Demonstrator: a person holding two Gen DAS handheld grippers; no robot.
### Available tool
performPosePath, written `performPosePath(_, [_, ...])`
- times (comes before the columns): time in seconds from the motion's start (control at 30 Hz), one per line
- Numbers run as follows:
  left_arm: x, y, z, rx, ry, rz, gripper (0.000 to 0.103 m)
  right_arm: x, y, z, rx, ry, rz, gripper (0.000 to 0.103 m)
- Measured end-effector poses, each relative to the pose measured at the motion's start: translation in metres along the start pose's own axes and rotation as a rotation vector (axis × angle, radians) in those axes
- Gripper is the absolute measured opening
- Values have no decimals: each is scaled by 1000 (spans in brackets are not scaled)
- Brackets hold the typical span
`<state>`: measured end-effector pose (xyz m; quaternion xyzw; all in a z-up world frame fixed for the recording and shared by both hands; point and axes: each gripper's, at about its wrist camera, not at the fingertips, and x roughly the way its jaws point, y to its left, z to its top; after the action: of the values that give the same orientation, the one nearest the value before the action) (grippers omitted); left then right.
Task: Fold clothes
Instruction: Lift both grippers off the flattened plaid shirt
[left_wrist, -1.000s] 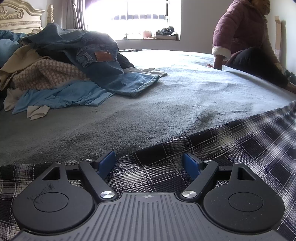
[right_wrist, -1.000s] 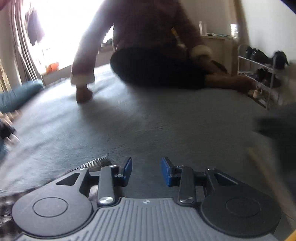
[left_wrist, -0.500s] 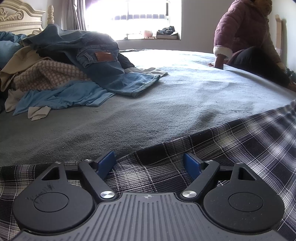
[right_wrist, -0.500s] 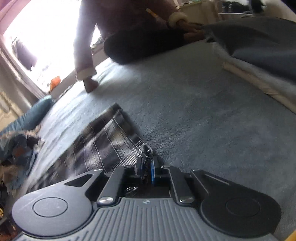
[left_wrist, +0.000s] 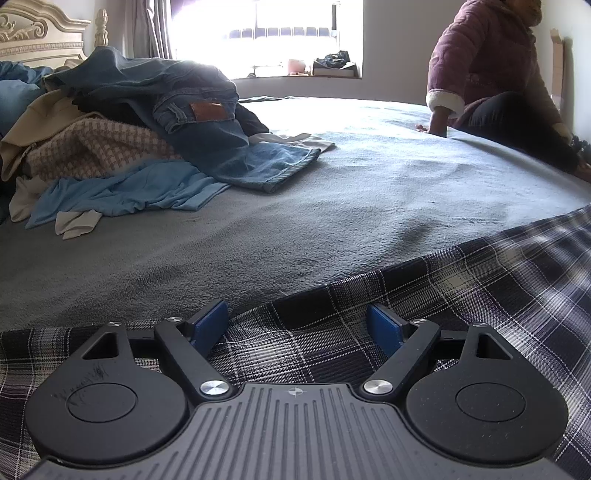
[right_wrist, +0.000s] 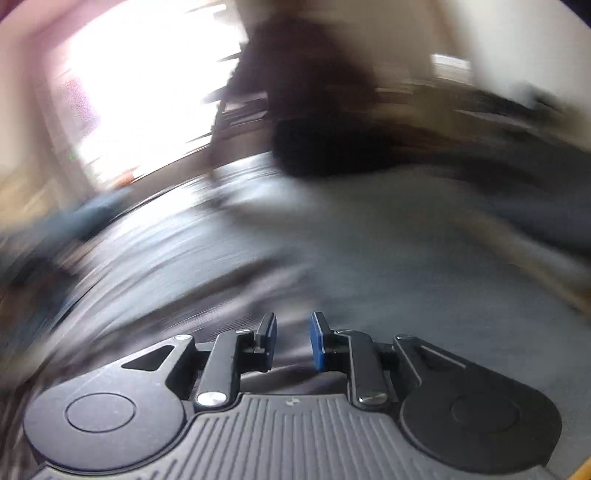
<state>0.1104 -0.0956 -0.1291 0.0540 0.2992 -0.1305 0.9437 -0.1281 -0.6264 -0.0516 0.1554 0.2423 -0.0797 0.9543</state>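
The left gripper (left_wrist: 297, 325) hangs low over the plaid garment (left_wrist: 461, 295) with its jaws released and spread wide; the checked cloth lies under and between the two blue pads (left_wrist: 208, 325), but neither pad presses on it. That dark plaid piece is spread flat on the grey bed cover (left_wrist: 332, 206), reaching from the left edge of the left wrist view across to the right edge.

The right gripper (right_wrist: 293, 339) has its jaws only narrowly apart and opening. The gap between the blue pad (right_wrist: 317, 341) and its partner looks bare, with no cloth seen in it. The right wrist view is heavily smeared, so little beyond the gripper is sure: grey bed cover lies ahead of the jaws, and dark streaks at lower left may be the plaid cloth, though that cannot be told.

Farther out in the left wrist view, a heap of unfolded clothes (left_wrist: 122, 147) sits at the far left of the bed: blue jeans (left_wrist: 207, 136) on top, a houndstooth knit and a light blue top beneath. A person in a maroon padded jacket (left_wrist: 487, 70) sits at the far right edge of the bed, one hand on the cover. A bright window (left_wrist: 266, 33) stands behind.
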Motion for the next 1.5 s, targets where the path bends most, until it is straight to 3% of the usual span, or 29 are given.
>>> performPosePath(0.07, [0,0,0,2,1,3,84,10,60,-14,-170,48,162,22])
performPosePath(0.2, [1,-2,1,4,7,9,86,47,110,-38,-290,212,339,17])
performPosePath(0.27, [1,-3,2,5,10,12,86,52,65,-32,-221,230,229,16])
performPosePath(0.33, [1,0,2,-1,11,7,86,55,17,-25,-140,242,116,0])
performPosePath(0.4, [1,1,2,-9,14,1,86,35,-58,-7,66,200,-44,0])
performPosePath(0.43, [1,2,3,-13,17,-3,86,18,-78,1,65,165,-204,7])
performPosePath(0.47, [0,3,5,-20,23,-9,86,2,-95,8,53,132,-353,7])
performPosePath(0.5, [-1,5,8,-29,29,-16,85,-14,-98,13,-10,113,-437,7])
performPosePath(0.53, [-2,7,11,-39,36,-23,85,-35,-96,19,-58,85,-464,7])
performPosePath(0.63, [-15,16,21,-93,50,-42,85,-96,-60,36,-138,-23,-402,7])
performPosePath(0.77, [-57,27,27,-135,31,-50,85,-149,26,37,-379,-94,-275,8])
performPosePath(0.9, [-116,16,12,-85,51,-91,85,-127,110,20,-519,-43,-8,8])
performPosePath(1.03, [-157,0,-21,-138,118,-279,85,-80,183,-17,-597,67,225,8])
performPosePath(1.13, [-169,-21,-46,-102,103,-309,85,-36,211,-43,-602,152,296,8])
performPosePath(1.23, [-169,-31,-68,-64,67,-311,84,1,203,-55,-580,183,216,11])
performPosePath(1.37, [-152,-16,-88,-118,113,-304,84,35,136,-43,-410,251,5,13])
performPosePath(1.47, [-157,-9,-92,-101,76,-322,84,33,92,-19,-296,227,-182,17])
performPosePath(1.5, [-158,-10,-93,-95,69,-323,84,30,90,-12,-298,203,-191,17])
